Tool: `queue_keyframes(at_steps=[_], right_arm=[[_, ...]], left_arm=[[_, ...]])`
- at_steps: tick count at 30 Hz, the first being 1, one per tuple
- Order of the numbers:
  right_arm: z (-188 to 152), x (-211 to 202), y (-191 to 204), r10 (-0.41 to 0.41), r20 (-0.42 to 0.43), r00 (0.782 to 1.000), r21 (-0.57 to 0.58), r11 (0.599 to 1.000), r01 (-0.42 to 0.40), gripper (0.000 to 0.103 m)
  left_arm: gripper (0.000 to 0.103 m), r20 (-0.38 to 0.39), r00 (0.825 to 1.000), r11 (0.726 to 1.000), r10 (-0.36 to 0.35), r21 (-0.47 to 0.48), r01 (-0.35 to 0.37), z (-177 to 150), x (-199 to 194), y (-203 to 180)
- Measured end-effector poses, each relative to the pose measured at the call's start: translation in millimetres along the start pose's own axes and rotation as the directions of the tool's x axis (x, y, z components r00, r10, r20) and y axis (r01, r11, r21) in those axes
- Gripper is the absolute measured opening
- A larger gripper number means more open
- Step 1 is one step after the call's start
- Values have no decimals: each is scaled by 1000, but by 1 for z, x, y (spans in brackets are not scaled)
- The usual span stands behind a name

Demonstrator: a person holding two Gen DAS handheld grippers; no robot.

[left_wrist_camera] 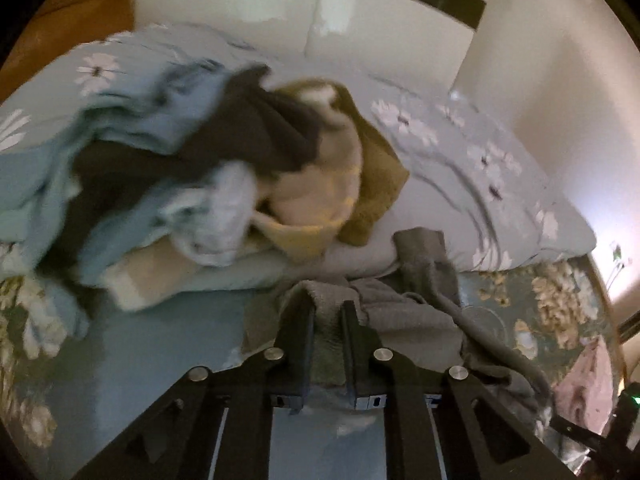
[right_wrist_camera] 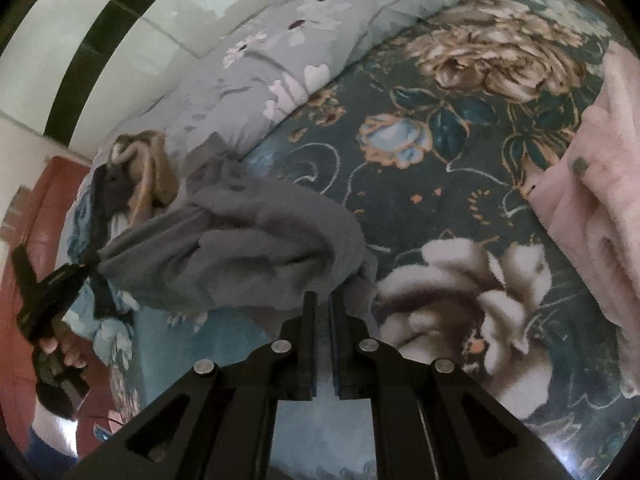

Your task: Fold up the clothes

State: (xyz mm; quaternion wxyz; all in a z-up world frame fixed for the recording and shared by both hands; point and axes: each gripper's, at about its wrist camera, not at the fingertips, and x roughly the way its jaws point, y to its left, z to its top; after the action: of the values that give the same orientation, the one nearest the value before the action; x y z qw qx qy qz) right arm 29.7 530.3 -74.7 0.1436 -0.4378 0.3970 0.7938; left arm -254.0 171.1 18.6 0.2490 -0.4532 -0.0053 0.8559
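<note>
A grey garment (right_wrist_camera: 240,240) hangs stretched between my two grippers above the floral bedspread (right_wrist_camera: 460,184). My left gripper (left_wrist_camera: 327,304) is shut on one edge of the grey garment (left_wrist_camera: 412,312). My right gripper (right_wrist_camera: 322,300) is shut on its other edge. In the right wrist view the left gripper (right_wrist_camera: 52,292) shows at far left, held in a hand. A pile of unfolded clothes (left_wrist_camera: 192,168), blue, dark, white, yellow and olive, lies on the pillows behind.
Pale blue flowered pillows (left_wrist_camera: 460,160) run along the white headboard (left_wrist_camera: 260,8). A folded pink garment (right_wrist_camera: 592,208) lies on the bedspread at the right; it also shows in the left wrist view (left_wrist_camera: 588,384). A wooden nightstand (left_wrist_camera: 80,16) stands at the upper left.
</note>
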Motion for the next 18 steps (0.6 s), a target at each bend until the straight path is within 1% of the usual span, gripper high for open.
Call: queue_keyframes(at_steps=[2,5,7,9,12,14,16,18], right_arm=[[-7,-5,4,5,-10,1000,-23,1000,-5,5],[-22,-9,9,19,-27,999,-42,999,-20,5],[-30,-11,12,24,-37,999,-55,998,-26,5],[-36,-11,20,32,-49,998,-79,996,-36,5],[-42,-10,36,46,-68,997,-123,991,-54,5],[-43,-5,55,51,-86,995,-176,982,-66,5],[-43,2,77,43,-105,994,-248,966,-68,5],[-41,13,99,31,-120,992,-306,950,-66,5]], left_arm=[[13,39,999,1000,-2,-28,4,-17,-33,17],[13,73,997,997,37,-71,-32,-59,-73,47],[13,71,995,990,68,-132,-58,-90,-93,75],[13,62,993,975,103,-202,-88,-125,-112,103],[12,22,986,937,164,-316,-149,-178,-131,145],[12,-17,981,898,195,-400,-185,-213,-139,172],[12,-42,977,857,208,-475,-203,-243,-142,192],[12,-56,977,826,204,-526,-203,-262,-139,201]])
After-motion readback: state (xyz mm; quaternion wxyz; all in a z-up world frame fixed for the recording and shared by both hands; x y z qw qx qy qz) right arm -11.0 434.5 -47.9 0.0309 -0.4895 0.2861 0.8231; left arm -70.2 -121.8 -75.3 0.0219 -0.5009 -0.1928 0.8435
